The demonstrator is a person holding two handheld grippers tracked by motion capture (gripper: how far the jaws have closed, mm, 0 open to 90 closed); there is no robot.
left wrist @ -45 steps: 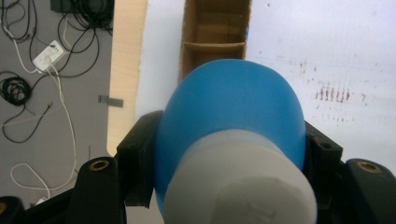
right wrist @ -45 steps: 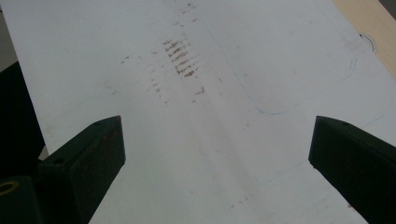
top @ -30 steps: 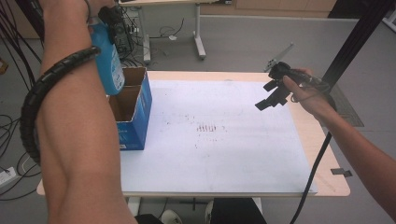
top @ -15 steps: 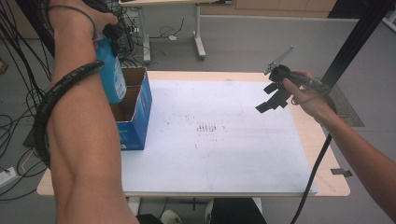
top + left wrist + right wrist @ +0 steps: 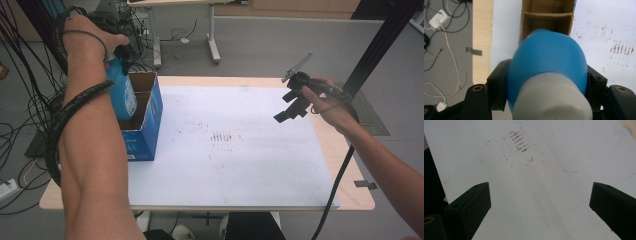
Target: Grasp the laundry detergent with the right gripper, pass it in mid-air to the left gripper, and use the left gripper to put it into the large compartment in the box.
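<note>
A blue bottle (image 5: pixel 121 92) with a white cap (image 5: pixel 551 100) hangs upright in my left gripper (image 5: pixel 119 59), which is shut on its upper part. In the left gripper view the black jaws press both sides of the bottle (image 5: pixel 546 62) at my left gripper (image 5: pixel 546 82). The bottle's lower end is at the opening of a blue cardboard box (image 5: pixel 147 132) on the table's left side. A divider (image 5: pixel 546 13) splits the box's brown inside into compartments. My right gripper (image 5: pixel 286 106) hovers open above the table's right side, with nothing between its jaws (image 5: pixel 540 200).
A white sheet (image 5: pixel 240 165) with brownish smudges (image 5: pixel 519 141) covers most of the wooden table (image 5: pixel 350 165). Cables (image 5: pixel 20 125) lie on the floor at the left, and a desk leg (image 5: pixel 214 50) stands behind the table. A black post (image 5: pixel 380 45) rises at the right.
My left hand has lowered the blue bottle toward the box opening. The right gripper has stayed almost still, open.
</note>
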